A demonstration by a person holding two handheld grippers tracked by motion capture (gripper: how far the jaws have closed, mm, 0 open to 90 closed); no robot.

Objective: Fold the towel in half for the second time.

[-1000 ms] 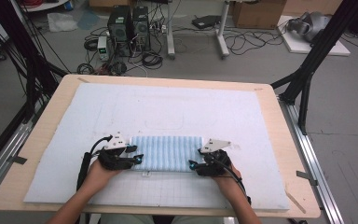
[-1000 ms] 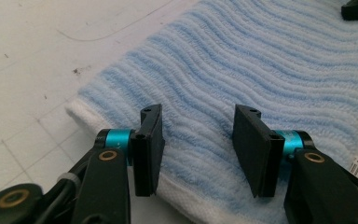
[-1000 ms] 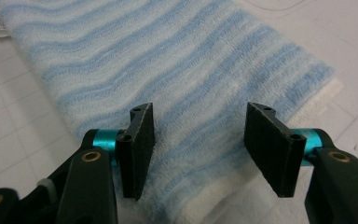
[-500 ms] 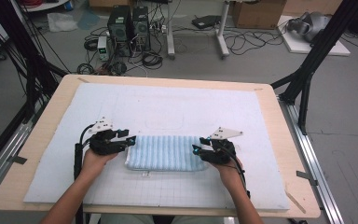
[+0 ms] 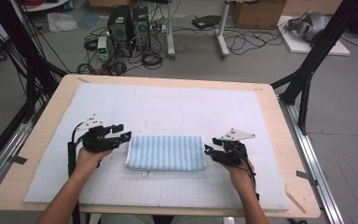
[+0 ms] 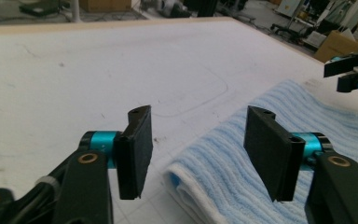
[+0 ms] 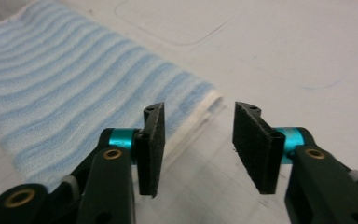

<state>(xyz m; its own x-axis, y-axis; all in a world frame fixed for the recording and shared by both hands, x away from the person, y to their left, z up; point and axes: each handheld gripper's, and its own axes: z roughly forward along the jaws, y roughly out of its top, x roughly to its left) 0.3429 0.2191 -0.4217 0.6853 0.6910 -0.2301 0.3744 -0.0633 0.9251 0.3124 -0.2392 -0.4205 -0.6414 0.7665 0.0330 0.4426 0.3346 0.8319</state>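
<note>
Folding judged largely done: folded towel (image 5: 164, 152) lying flat on surface (image 5: 51, 182) between left tool (image 5: 125, 136) and right tool (image 5: 208, 150); both released, nothing gripped.

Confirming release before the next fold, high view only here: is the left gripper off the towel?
Observer: Yes. In the left gripper view, the left gripper has its fingers apart. They have just been opening, with nothing between them. The towel lies flat on the mat.
Operator: Right one?
Observer: In the right gripper view, the right gripper has also just been opening its fingers, and the gap is empty. The towel's white-hemmed corner sits just ahead of them.
</note>
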